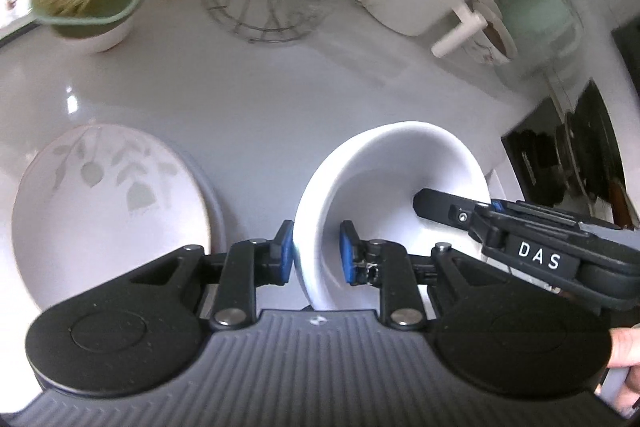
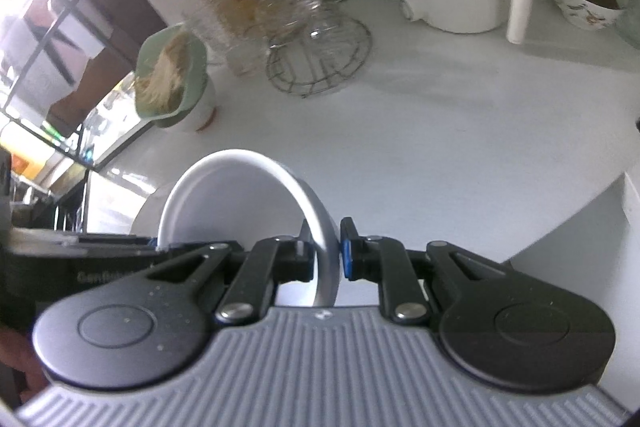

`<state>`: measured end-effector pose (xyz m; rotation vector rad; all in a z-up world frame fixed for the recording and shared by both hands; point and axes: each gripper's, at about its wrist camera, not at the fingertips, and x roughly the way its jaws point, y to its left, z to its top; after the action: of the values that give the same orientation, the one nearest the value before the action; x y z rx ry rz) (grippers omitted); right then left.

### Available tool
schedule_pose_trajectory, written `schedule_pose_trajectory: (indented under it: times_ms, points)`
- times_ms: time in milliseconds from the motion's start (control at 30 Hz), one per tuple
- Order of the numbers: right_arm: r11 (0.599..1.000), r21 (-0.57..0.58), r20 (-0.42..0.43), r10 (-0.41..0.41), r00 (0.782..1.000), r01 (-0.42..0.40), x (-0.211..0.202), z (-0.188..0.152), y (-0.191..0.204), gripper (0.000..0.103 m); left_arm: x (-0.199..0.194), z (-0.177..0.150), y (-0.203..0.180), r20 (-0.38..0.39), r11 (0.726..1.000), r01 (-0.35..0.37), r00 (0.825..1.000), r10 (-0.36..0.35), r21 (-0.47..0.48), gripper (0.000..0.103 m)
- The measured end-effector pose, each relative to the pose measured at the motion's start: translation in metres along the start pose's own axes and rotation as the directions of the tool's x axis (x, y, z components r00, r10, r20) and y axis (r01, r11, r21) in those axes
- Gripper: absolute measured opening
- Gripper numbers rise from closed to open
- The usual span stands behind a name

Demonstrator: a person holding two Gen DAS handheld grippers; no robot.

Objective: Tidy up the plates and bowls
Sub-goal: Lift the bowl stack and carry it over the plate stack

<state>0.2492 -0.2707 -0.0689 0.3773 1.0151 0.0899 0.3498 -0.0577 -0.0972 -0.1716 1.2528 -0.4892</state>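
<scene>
gripping opposite rims, the left hand-held gripper and right hand-held gripper clench the white bowl above the table, beside the leaf plate; uneven pull could slip it.

Left gripper & right gripper — black linkage arms, blue pads, silver rivets, ribbed grey body — "DAS" label.

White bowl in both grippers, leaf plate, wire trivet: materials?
White bowl: probably glazed ceramic, smooth and glossy, thick rim. Leaf plate: likely glazed ceramic with printed pattern, though melamine is possible. Wire trivet: bare metal wire, shiny.
</scene>
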Motion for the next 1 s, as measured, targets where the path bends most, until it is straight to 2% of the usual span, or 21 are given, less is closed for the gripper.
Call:
schedule_pose_trajectory:
  times_ms: [200, 333, 600, 833, 1000]
  points:
    - [0.995, -0.091, -0.048, 0.042, 0.998, -0.046, 0.013, 0.001, 0.03, 0.015, -0.021, -0.022, 0.037, 0.068, 0.992, -0.009, 0.998, 0.018, -0.123, 0.026]
    - [0.986, -0.143, -0.1, 0.07, 0.992, -0.084, 0.027, 0.001, 0.047, 0.015, -0.03, -0.043, 0.058, 0.099, 0.975, -0.007, 0.995, 0.029, -0.221, 0.026]
    - [0.947, -0.28, -0.204, 0.102, 0.974, -0.158, 0.052, -0.003, 0.092, 0.015, -0.05, -0.075, 0.102, 0.157, 0.918, -0.016, 0.984, 0.085, -0.397, 0.026]
    - [0.913, -0.354, -0.262, 0.111, 0.959, -0.202, 0.077, 0.0, 0.126, 0.015, -0.055, -0.088, 0.123, 0.175, 0.874, -0.068, 0.969, 0.172, -0.482, 0.026]
    - [0.897, -0.391, -0.313, 0.082, 0.946, -0.207, 0.1, 0.001, 0.139, 0.016, -0.045, -0.084, 0.134, 0.158, 0.849, -0.115, 0.961, 0.227, -0.515, 0.026]
